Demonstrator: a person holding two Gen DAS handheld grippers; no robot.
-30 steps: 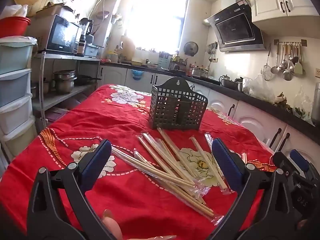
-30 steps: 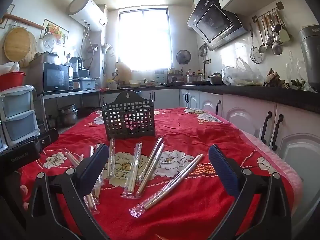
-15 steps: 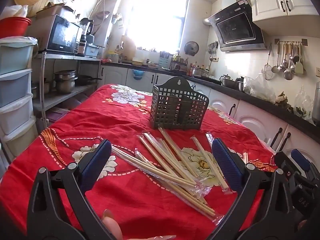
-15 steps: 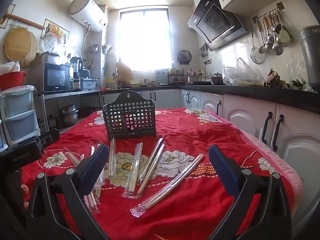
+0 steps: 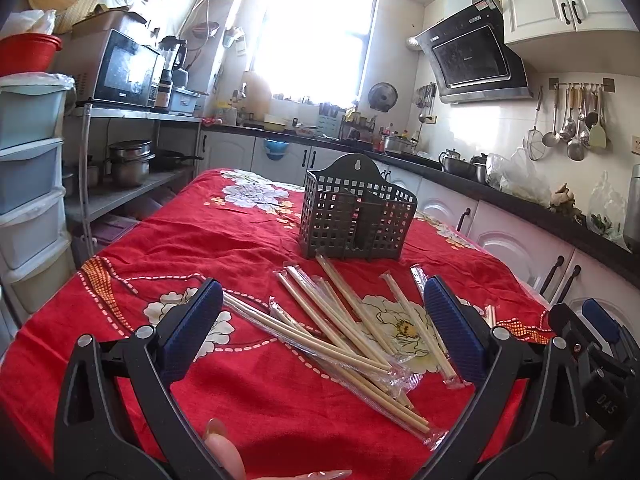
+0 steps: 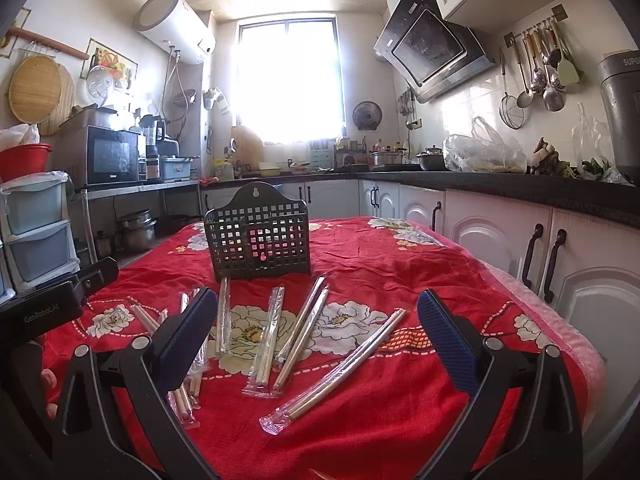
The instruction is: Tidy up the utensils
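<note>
Sunlit kitchen, window [image 6: 289, 80] glaring at the far end, range hood [image 6: 430, 54] and hanging ladles [image 6: 538, 76] on the right wall, microwave [image 6: 110, 156] on a shelf at left. Desk under a red floral cloth [image 5: 208, 240], filling the near ground.

Left gripper [image 5: 322, 330]: jaws wide apart, blue pads bare, nothing between them but the view onto the cloth. Ahead of and between those jaws, a loose fan of wrapped bamboo chopsticks [image 5: 340, 332], several crossing one another, one pair in a clear sleeve running toward the near edge. Beyond the fan, upright and just touching the tip of one stick, a dark perforated utensil holder [image 5: 356, 216] with a hanging tab on top and a divider inside.

Right gripper [image 6: 316, 334]: jaws likewise spread, holding nothing. Between them, a wrapped pair [image 6: 334, 372] lying diagonally, closest to the camera; further ahead more sleeved pairs, and the same holder [image 6: 258, 236] standing past them. Body of the left gripper visible at the left edge of the right wrist view.
</note>
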